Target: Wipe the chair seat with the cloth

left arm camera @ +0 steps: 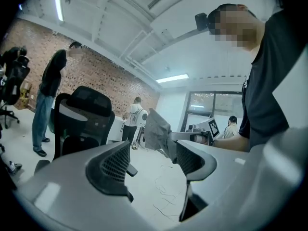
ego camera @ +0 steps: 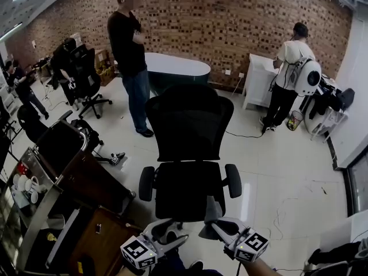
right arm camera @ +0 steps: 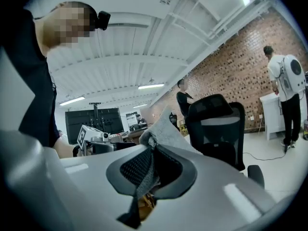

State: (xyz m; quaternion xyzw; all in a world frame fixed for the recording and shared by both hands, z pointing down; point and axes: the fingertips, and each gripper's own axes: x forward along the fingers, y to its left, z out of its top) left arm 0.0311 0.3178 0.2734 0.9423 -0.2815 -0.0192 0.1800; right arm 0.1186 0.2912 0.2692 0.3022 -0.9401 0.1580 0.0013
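Pale floor point(ego camera: 276, 165) runs back to a brick wall point(ego camera: 230, 22). Out on this floor stands a black chair point(ego camera: 188, 125), its back toward the wall and its seat point(ego camera: 187, 188) toward the camera.

The grey cloth point(ego camera: 212, 209) is up in the air at the seat's front right corner, and I cannot tell whether it touches the seat. It is pinched in the right tongs point(ego camera: 219, 227). In the right gripper view the jaws are closed on the cloth, which runs down between them and stands up above their tips.

The left tongs point(ego camera: 172, 234) sit just left of the right ones, off the seat's front edge. In the left gripper view their jaws stand apart with nothing between them.

Behind the chair to the left stands a person in black point(ego camera: 129, 62). A person in white point(ego camera: 287, 79) is near the wall at the right, facing away.
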